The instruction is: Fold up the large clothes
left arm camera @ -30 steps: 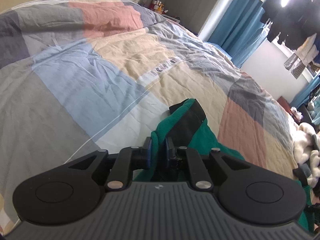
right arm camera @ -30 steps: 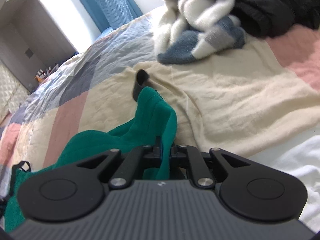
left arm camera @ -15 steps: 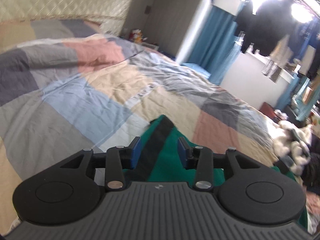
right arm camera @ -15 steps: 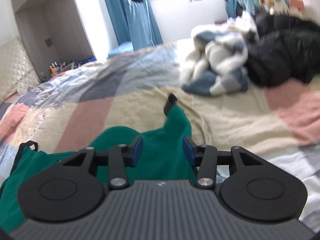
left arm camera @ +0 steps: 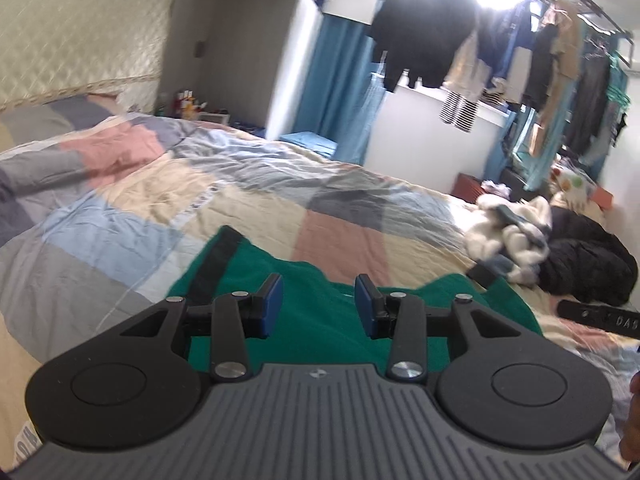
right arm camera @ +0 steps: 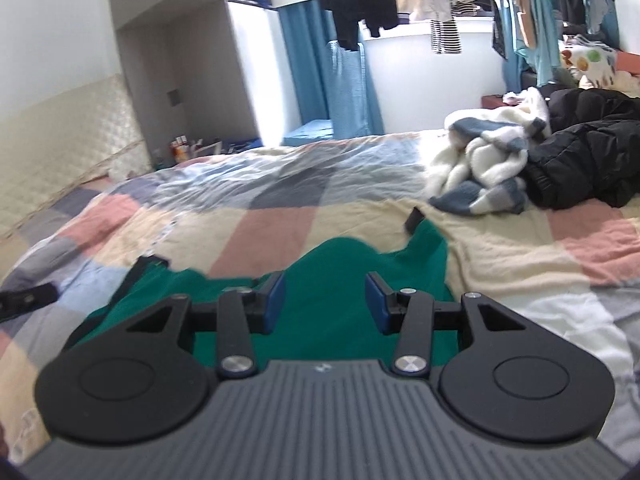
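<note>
A: Where does the green garment (left arm camera: 316,312) lie?
B: Flat on the patchwork bed (left arm camera: 120,216), near both claws.
A: And the claws?
B: Left claw (left arm camera: 318,306) and right claw (right arm camera: 326,302) gape, gripping nothing.

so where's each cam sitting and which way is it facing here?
Left wrist: on the left gripper, looking forward and slightly down across the bed over the green garment; its own two fingers show, jaws apart, nothing between.
Right wrist: on the right gripper, same heading over the green garment; fingers apart, empty.
Shared: garment, patchwork bed, white-and-grey fleece, black jacket, blue curtain, hanging clothes.
</note>
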`<state>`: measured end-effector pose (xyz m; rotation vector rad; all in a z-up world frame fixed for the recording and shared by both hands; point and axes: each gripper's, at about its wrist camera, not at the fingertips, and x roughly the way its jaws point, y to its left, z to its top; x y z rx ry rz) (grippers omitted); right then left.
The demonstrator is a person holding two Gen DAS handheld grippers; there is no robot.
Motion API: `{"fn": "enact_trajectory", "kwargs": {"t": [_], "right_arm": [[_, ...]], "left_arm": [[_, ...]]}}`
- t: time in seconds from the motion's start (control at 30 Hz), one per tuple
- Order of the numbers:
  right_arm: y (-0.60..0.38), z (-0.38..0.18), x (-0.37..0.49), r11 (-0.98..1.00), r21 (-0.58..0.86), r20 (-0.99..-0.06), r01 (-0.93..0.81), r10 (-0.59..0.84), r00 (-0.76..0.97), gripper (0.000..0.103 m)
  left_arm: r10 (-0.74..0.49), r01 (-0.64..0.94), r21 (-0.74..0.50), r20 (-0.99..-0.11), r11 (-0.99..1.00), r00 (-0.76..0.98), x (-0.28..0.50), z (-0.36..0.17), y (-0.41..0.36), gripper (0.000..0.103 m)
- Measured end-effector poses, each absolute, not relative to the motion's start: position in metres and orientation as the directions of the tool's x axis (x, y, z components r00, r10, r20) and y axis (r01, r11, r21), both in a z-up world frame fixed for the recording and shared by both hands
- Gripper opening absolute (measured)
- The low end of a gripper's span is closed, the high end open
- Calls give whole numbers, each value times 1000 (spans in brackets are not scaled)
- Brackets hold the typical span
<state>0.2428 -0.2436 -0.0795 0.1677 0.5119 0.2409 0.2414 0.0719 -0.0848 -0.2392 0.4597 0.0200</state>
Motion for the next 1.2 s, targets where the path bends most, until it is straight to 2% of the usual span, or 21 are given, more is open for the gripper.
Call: {"fn": "enact_trajectory", "kwargs": {"t": [0.1, 0.4, 0.67, 0.73, 0.8, 0.97, 1.0, 1.07, 1.1, 1.2], "right_arm": [[-237, -80, 220, 951, 221, -460, -216, 297, 837, 47], [-229, -91, 167, 946, 216, -480, -242, 319, 818, 47], [-223, -110, 171, 937, 267, -533, -227, 340, 775, 47], [-221, -117, 177, 933, 292, -560, -208, 343, 754, 47], [-219, -127, 183, 924, 329, -592, -196, 364, 720, 47], [-216, -143, 193, 903, 400, -637, -158, 398, 660, 48], [-217, -144, 193, 897, 413, -634, -157, 407, 657, 51], [-219, -145, 194, 876, 453, -620, -166, 443, 648, 74], [-221, -147, 194, 857, 489, -606, -165, 469, 642, 91], [-225, -152, 197, 834, 534, -605, -138, 491, 627, 95]], "left_arm": [[-35, -52, -187, -432, 981, 901, 228, -82, 58, 45], [-86, 4, -185, -437, 983, 896, 187, -88, 32, 45], [-112, -8, -227, -508, 974, 854, 189, -121, 27, 48], [-114, -13, -227, -534, 974, 838, 194, -131, 27, 51], [-109, -18, -219, -553, 976, 826, 197, -140, 26, 58], [-111, -40, -242, -580, 969, 807, 207, -150, 32, 65], [-116, -41, -249, -581, 968, 806, 208, -150, 32, 67], [-121, -47, -262, -585, 964, 802, 209, -152, 33, 68], [-121, -46, -263, -585, 964, 802, 210, -153, 33, 68], [-113, -55, -260, -587, 964, 802, 211, -154, 32, 73]]}}
